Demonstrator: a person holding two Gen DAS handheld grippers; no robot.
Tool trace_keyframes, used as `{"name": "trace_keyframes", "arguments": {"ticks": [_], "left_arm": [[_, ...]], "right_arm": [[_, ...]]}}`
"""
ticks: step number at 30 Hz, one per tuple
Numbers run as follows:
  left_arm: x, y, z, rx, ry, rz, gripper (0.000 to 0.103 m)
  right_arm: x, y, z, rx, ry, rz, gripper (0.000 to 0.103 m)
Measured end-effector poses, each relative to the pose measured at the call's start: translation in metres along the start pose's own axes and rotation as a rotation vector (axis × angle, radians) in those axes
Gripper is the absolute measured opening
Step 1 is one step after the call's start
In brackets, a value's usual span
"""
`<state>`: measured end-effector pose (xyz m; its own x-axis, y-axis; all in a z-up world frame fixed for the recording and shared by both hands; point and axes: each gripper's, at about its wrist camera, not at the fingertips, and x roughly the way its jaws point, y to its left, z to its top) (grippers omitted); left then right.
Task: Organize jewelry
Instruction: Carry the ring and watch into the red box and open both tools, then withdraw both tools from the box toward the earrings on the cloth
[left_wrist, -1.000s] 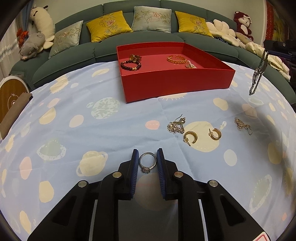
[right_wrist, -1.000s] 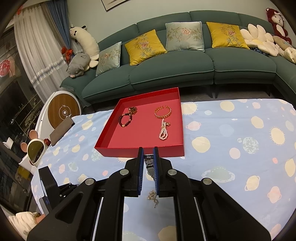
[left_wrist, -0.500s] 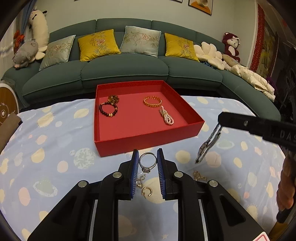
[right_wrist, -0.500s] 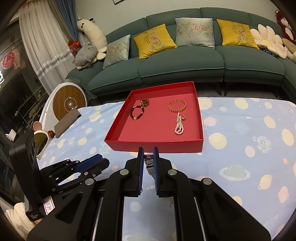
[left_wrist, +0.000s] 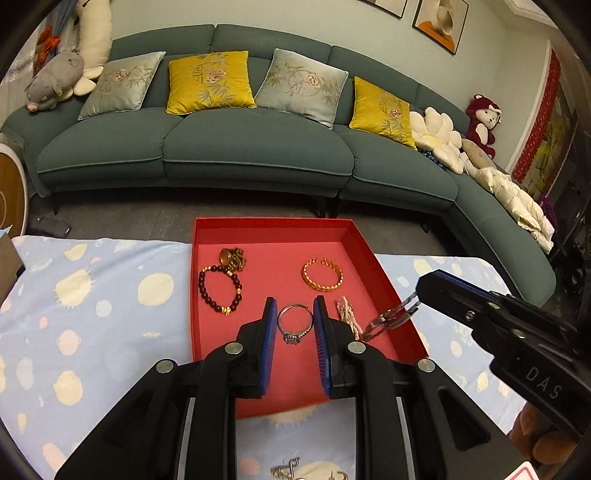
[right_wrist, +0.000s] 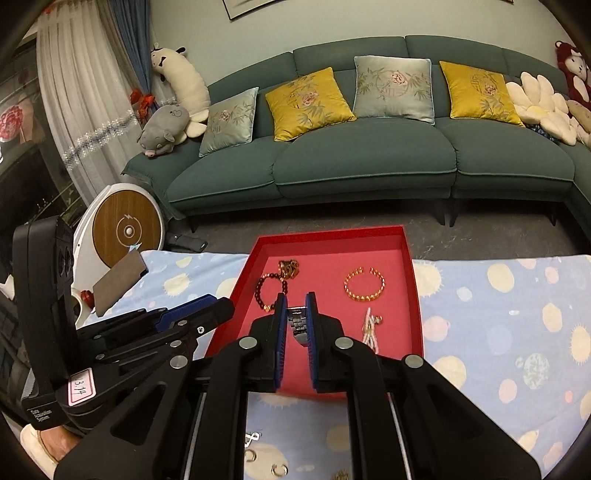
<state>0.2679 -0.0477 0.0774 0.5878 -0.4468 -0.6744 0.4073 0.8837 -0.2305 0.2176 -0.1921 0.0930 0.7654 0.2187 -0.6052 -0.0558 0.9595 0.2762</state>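
Left wrist view: the left gripper (left_wrist: 294, 325) is pinching a silver ring (left_wrist: 294, 323) between its blue pads, held over the near part of the red tray (left_wrist: 384, 273). Right beside it, the right gripper (left_wrist: 415, 301) comes in from the right with a metal link bracelet (left_wrist: 389, 319) clamped at its tip, dangling over the tray's right side. From the right wrist view, that right gripper (right_wrist: 296, 325) is pressed tight on the bracelet's links (right_wrist: 297, 323), with the tray (right_wrist: 236, 295) below. On the tray floor: a dark bead bracelet (left_wrist: 218, 286) at far left, a gold bangle (left_wrist: 322, 275) at far right, a pearl strand (left_wrist: 347, 314) nearer. Loose earrings (right_wrist: 266, 461) lie on the planet-print cloth (right_wrist: 517, 314) covering the surface, near side of the tray.
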Motion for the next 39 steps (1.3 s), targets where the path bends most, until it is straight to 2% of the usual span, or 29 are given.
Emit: {"name": "trace_keyframes", "arguments": {"ticks": [6,9,14,17,20,22,23,25,26,27,28,31,34,36,39], "left_arm": [[0.038,0.016,0.015,-0.046,0.057,-0.019,0.017],[0.06,0.03,0.01,-0.1,0.108,-0.05,0.017],[0.081,0.038,-0.003,-0.111,0.166,-0.015,0.019],[0.079,0.044,-0.005,-0.152,0.194,-0.017,0.028],[0.056,0.051,-0.002,-0.213,0.141,-0.026,0.029],[0.033,0.049,0.004,-0.216,0.096,-0.014,0.029],[0.02,0.046,0.006,-0.2,0.081,0.003,0.029],[-0.009,0.036,0.006,-0.148,0.048,0.033,0.03],[-0.025,0.03,0.002,-0.126,0.028,0.045,0.032],[-0.037,0.025,-0.003,-0.11,0.014,0.056,0.041],[-0.049,0.02,-0.011,-0.1,0.0,0.072,0.051],[-0.075,0.009,-0.049,-0.08,-0.013,0.084,0.064],[-0.077,0.0,-0.08,-0.048,0.064,0.115,0.065],[-0.076,-0.007,-0.101,-0.03,0.083,0.136,0.065],[-0.062,-0.013,-0.122,0.01,0.118,0.138,0.065]], "right_arm": [[0.057,-0.003,0.018,0.029,0.025,-0.012,0.009],[0.08,-0.01,0.01,0.045,0.066,-0.026,0.009],[0.093,-0.026,-0.011,0.07,0.124,-0.024,0.012],[0.083,-0.033,-0.013,0.105,0.106,-0.013,0.013],[0.058,-0.031,-0.008,0.104,0.067,-0.013,0.013],[0.034,-0.026,-0.002,0.089,0.039,-0.004,0.014],[0.017,-0.023,-0.001,0.077,0.022,-0.009,0.016],[-0.016,-0.018,-0.002,0.066,-0.016,-0.012,0.038],[-0.035,-0.016,-0.006,0.064,-0.036,-0.009,0.041],[-0.049,-0.015,-0.012,0.063,-0.045,-0.008,0.042],[-0.061,-0.014,-0.02,0.061,-0.044,-0.011,0.042],[-0.087,-0.012,-0.059,0.063,-0.033,-0.027,0.042],[-0.091,-0.015,-0.094,0.094,0.054,-0.035,0.042],[-0.086,-0.015,-0.115,0.109,0.096,-0.025,0.042],[-0.069,-0.009,-0.139,0.038,0.142,-0.091,0.042]]}}
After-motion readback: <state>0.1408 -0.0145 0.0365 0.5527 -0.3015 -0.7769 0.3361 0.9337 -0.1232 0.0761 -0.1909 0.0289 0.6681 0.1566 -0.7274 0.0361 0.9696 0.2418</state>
